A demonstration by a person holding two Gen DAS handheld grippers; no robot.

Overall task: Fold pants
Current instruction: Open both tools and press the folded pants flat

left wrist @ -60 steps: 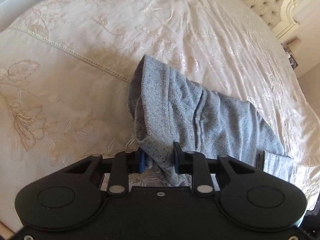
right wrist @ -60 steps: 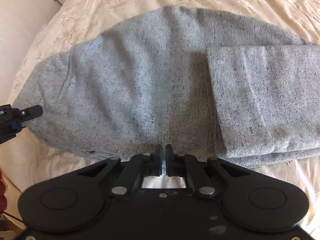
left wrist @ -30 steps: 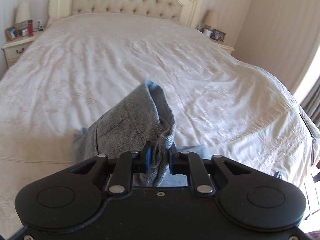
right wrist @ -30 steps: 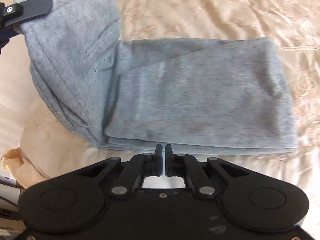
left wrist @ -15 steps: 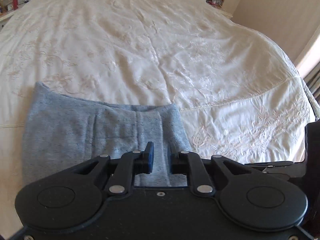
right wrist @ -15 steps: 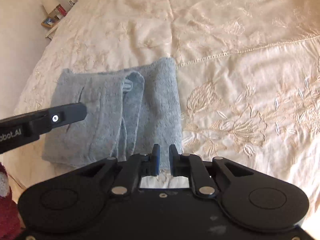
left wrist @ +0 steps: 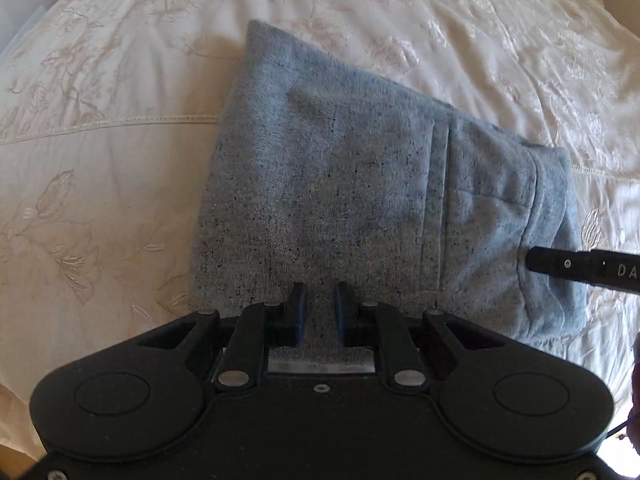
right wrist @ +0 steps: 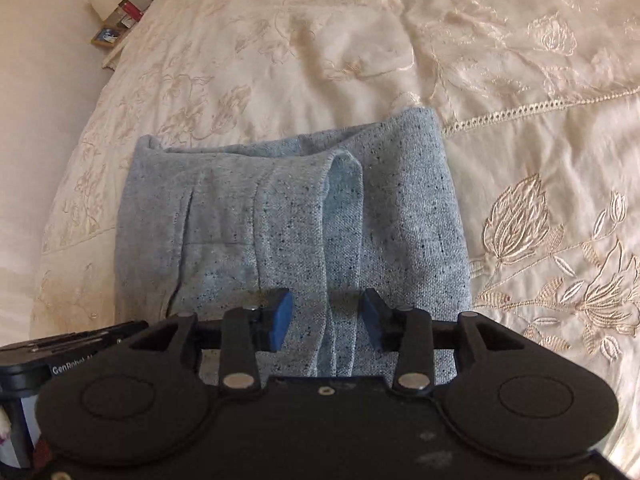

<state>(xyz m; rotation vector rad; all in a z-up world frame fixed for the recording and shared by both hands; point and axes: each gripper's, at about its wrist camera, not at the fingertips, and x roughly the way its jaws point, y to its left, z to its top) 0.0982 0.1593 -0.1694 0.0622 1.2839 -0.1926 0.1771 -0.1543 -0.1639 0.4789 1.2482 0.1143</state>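
The grey-blue speckled pants [left wrist: 340,184] lie folded into a compact rectangle on the cream bedspread [left wrist: 100,168]. My left gripper [left wrist: 319,302] hovers over the near edge of the bundle, its jaws a little apart and holding nothing. In the right wrist view the pants [right wrist: 280,216] show their layered folds, and my right gripper [right wrist: 327,306] is open over the near end, empty. The tip of the right gripper [left wrist: 580,270] shows at the right of the left wrist view, over the waistband end.
The embroidered bedspread [right wrist: 520,80] spreads on all sides, with a stitched seam line [right wrist: 540,106] across it. A nightstand with small framed items [right wrist: 120,24] stands at the far left beside the bed. The left gripper's body [right wrist: 72,346] shows at the lower left.
The lifted half of the pants has been laid down onto the rest. Both grippers have let go; the right one has opened wider. Both now hover close over the folded bundle.
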